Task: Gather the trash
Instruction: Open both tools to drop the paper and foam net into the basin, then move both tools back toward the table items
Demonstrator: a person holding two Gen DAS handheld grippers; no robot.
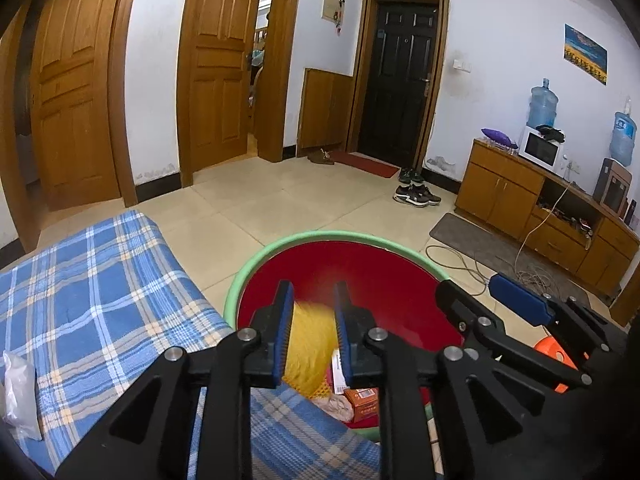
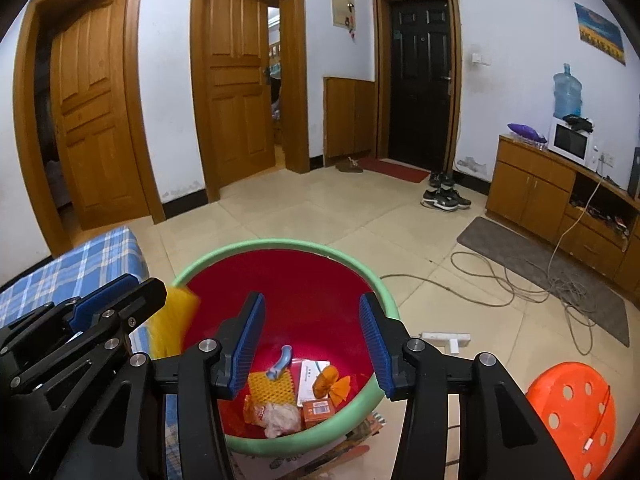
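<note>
A red bin with a green rim (image 1: pixel 312 236) (image 2: pixel 280 245) stands on the floor below both grippers. My left gripper (image 1: pixel 313 292) (image 2: pixel 132 292) is over the bin's near left edge with its jaws a little apart. A yellow foam net (image 1: pixel 308 340) (image 2: pixel 174 320) sits between them, blurred, and I cannot see the pads pressing it. My right gripper (image 2: pixel 312 308) (image 1: pixel 484 288) hangs open above the bin with nothing between its fingers. On the bin's bottom lie a second yellow net (image 2: pixel 269 390), a light blue piece (image 2: pixel 282 360), an orange wrapper (image 2: pixel 330 380), an orange box (image 2: pixel 318 410) and crumpled plastic (image 2: pixel 280 416).
A blue plaid cover (image 1: pixel 100 300) lies at the left, touching the bin, with a clear plastic bag (image 1: pixel 20 392) on it. An orange stool (image 2: pixel 572 408) is at the right. Cables (image 2: pixel 500 284) and a white power strip (image 2: pixel 444 338) lie on the tiles beyond.
</note>
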